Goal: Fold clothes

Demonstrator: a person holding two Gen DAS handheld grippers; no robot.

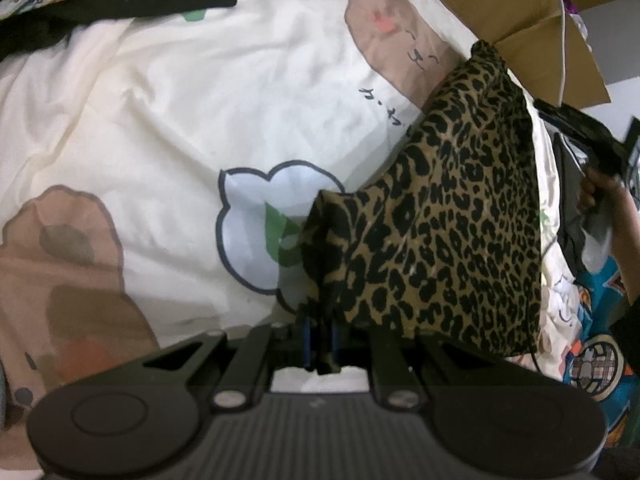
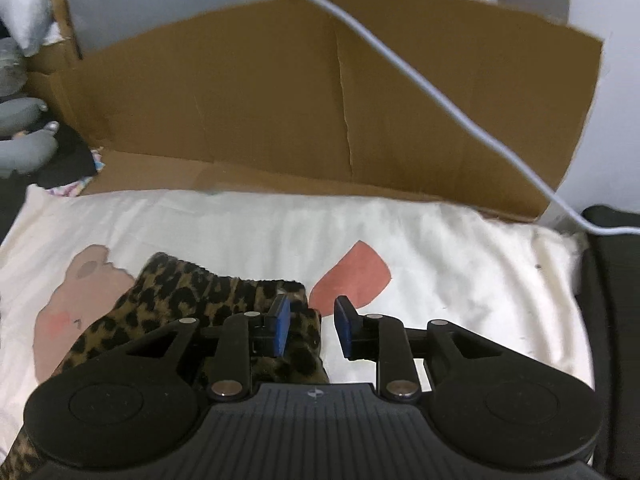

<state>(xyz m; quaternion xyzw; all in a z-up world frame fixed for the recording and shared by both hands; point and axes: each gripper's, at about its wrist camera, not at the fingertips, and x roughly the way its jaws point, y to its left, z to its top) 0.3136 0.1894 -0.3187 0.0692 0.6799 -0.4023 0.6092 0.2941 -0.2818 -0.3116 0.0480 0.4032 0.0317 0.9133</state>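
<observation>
left gripper [image 1: 320, 344]: blue pads closed on a corner of the leopard-print fabric garment [image 1: 440, 216], lifted over the cream cartoon-print bed cover [image 1: 160, 120] | right gripper [image 2: 310, 328]: fingers apart, holding nothing (garment just beside its left finger) | brown cardboard box [image 2: 280, 100] at cover's far edge

The leopard-print garment [image 1: 448, 216] is a tan cloth covered in black spots, with a dark trim along its edges. In the left wrist view it is folded over on itself, one corner lifted and pinched, the rest sloping away to a narrow far end. In the right wrist view the same garment [image 2: 188, 300] lies rumpled at lower left, its gathered dark-trimmed edge facing away from the camera.
</observation>
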